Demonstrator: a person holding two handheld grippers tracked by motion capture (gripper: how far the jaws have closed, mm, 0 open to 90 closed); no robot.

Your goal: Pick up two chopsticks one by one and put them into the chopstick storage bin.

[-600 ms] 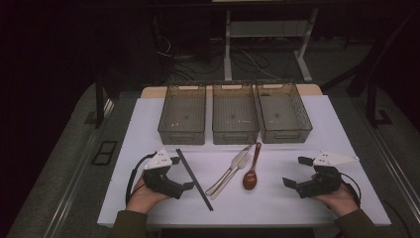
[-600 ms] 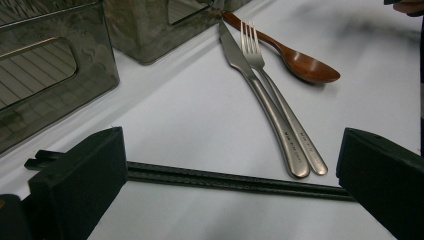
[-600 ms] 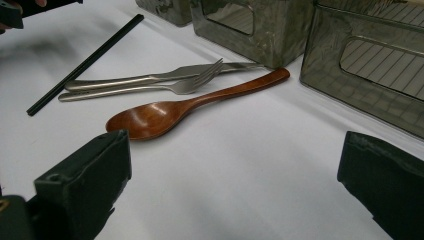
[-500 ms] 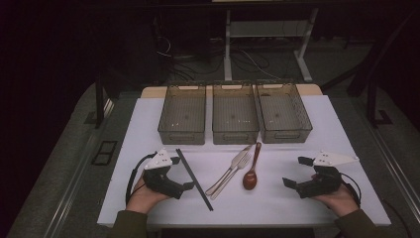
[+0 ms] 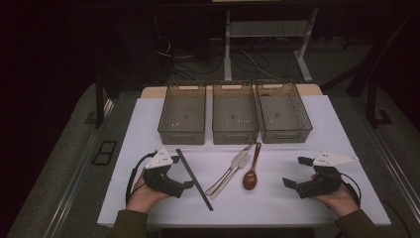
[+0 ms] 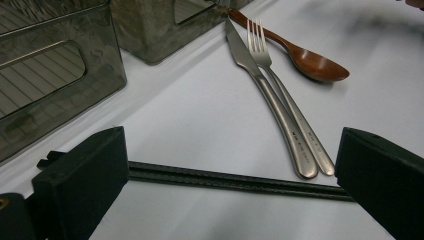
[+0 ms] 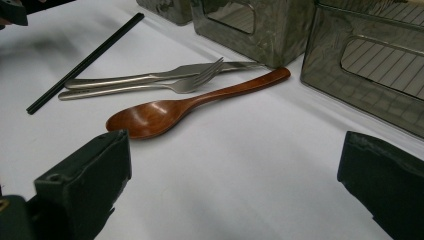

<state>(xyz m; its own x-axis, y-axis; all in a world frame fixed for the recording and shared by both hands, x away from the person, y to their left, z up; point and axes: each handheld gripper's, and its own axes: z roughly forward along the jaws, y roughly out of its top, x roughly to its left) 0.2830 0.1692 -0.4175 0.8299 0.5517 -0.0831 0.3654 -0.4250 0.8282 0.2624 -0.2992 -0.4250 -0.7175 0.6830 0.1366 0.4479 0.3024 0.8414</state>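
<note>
A: Start nearest. Where do the chopsticks [image 6: 235,180] sit against the left gripper [image 5: 174,173]?

B: In the left gripper view they run flat across the gap between its two jaws, on the white table cover [image 5: 277,203], just ahead of the pads. From above they lie just beside that gripper, slanting toward the table's near edge. I can't tell for sure whether a jaw tip touches them.

A: And the jaws themselves?

B: Spread wide, holding nothing. The right gripper [image 5: 297,172] is the same: jaws wide apart, nothing between them but bare cover. The wooden spoon [image 7: 185,110] lies a little beyond its left jaw, bowl toward it, apart from it.

A: Count the cutlery.

B: One pair of black chopsticks lying tight together, one steel knife [image 6: 265,85], one steel fork [image 6: 285,95], one wooden spoon. Knife and fork lie side by side, touching along the handles; the spoon is just beside them.

A: Farther back?

B: Three clear plastic bins in a row: left bin [image 5: 182,115], middle bin [image 5: 235,115], right bin [image 5: 284,111], set side by side at the far end of the cover.
</note>
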